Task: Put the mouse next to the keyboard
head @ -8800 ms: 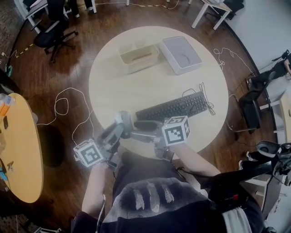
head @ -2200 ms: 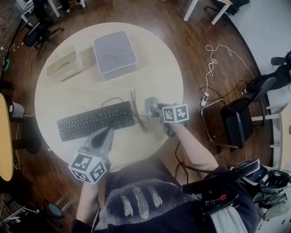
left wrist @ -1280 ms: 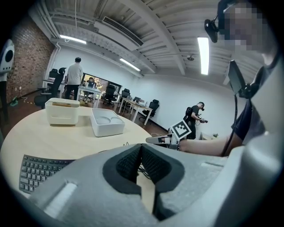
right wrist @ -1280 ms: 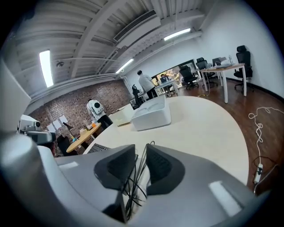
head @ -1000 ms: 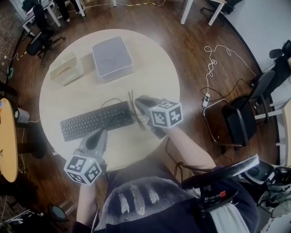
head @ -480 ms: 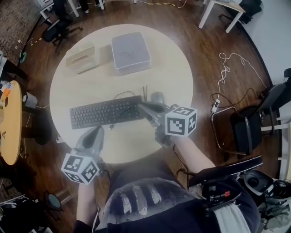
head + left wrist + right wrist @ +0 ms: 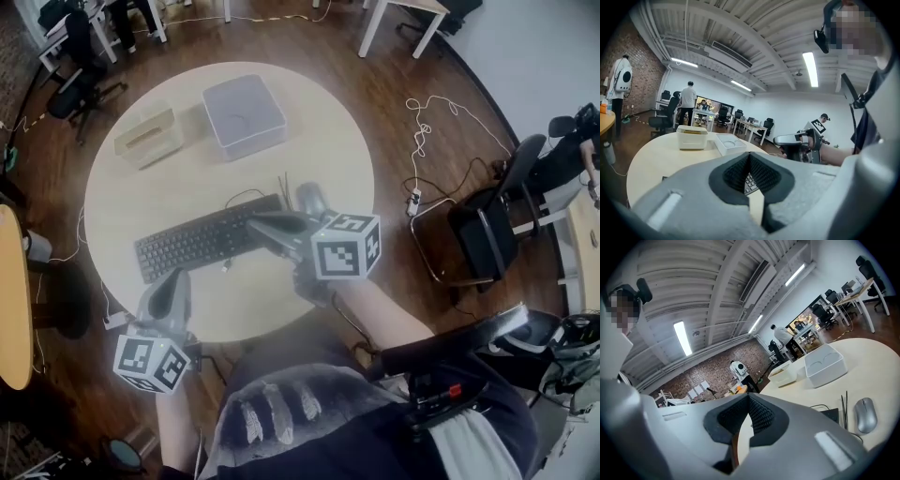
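A grey mouse lies on the round table just right of the black keyboard; it also shows at lower right in the right gripper view as mouse beside the keyboard corner. My right gripper hovers over the keyboard's right end, left of the mouse, shut and empty. My left gripper hangs by the table's near edge below the keyboard, shut with nothing in it; the keyboard shows under its jaws.
A white lidded box and a beige open box stand at the table's far side. Thin black ties lie beside the mouse. Office chairs, floor cables and another table surround the round table.
My right gripper has risen and swung left away from the mouse, which stays by the keyboard. My left gripper has drawn back toward the table's near edge.
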A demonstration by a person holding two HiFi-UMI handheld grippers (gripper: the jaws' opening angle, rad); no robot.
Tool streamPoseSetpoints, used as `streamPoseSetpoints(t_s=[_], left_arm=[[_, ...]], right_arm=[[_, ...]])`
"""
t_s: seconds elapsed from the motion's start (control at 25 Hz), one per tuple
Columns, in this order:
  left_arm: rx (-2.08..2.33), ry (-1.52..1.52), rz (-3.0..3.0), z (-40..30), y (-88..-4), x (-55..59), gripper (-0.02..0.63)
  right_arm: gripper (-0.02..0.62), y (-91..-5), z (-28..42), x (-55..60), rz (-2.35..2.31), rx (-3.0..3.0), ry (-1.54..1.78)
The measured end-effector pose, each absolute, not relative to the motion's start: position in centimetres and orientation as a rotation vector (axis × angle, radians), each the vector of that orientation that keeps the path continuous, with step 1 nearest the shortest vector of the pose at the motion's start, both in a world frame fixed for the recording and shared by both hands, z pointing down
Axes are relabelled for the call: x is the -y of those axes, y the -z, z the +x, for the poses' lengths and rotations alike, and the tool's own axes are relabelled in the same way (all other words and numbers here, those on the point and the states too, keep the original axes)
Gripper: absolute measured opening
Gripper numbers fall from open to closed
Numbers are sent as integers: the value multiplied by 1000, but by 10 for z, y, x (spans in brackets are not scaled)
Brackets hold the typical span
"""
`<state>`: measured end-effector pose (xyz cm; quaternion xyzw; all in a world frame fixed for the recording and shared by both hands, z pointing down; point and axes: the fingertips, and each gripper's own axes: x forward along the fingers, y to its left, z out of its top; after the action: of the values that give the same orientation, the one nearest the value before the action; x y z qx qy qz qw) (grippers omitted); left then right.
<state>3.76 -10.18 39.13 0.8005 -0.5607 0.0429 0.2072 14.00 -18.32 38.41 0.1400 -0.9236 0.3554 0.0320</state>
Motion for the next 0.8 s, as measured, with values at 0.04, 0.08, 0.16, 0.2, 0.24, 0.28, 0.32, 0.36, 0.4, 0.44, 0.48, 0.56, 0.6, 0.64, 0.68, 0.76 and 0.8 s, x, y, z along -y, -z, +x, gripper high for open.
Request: streamPoseSetpoints(t_s=[0.04,0.08,0.16,0.2,0.24,0.28,0.32,0.36,0.4,0.44,0.48,0.56,0.6,0.64,0.68,0.76,0.8], left_arm=[[1558,-111,2233,30,-390,97,-2],[1555,-102,2237,23,-389,92,-3],[1540,-81,2253,12,-387,83,-2],[1527,-69,2265,7,-387,79,-3],[1511,-58,2278,3,-387,75,-3],[1496,-47,2289,0,-387,71,-2],[1481,-37,2297,-3,-387,66,-2],[1466,-29,2305,-6,-387,61,-2],[1451,-23,2313,-9,-387,56,-3],[1435,-18,2320,-10,-387,51,-2],[1417,-14,2330,-12,-389,45,-3],[1377,-11,2360,-13,-391,37,-2],[1358,-12,2377,-13,-393,35,-3],[1340,-14,2394,-13,-394,33,-3],[1321,-15,2409,-11,-395,32,-2],[1286,-9,2435,-5,-395,31,-2],[1270,-4,2448,-1,-393,30,-2]], right_arm=[[2,-381,134,177,437,2846,-1089],[2,-379,127,171,442,2848,-1087],[2,-375,116,159,460,2848,-1082],[2,-374,112,152,473,2846,-1078],[2,-373,108,146,488,2843,-1075],[2,-372,104,140,502,2842,-1073],[2,-371,100,134,515,2842,-1071],[2,-369,96,127,528,2842,-1069],[2,-368,93,120,543,2841,-1064],[2,-368,91,113,558,2839,-1059],[2,-368,89,106,575,2837,-1053],[2,-368,87,94,615,2832,-1045],[2,-368,87,88,635,2831,-1043],[2,-367,87,83,654,2831,-1041],[2,-367,87,78,670,2831,-1039],[2,-367,92,67,700,2828,-1030],[1,-367,95,63,715,2824,-1023]])
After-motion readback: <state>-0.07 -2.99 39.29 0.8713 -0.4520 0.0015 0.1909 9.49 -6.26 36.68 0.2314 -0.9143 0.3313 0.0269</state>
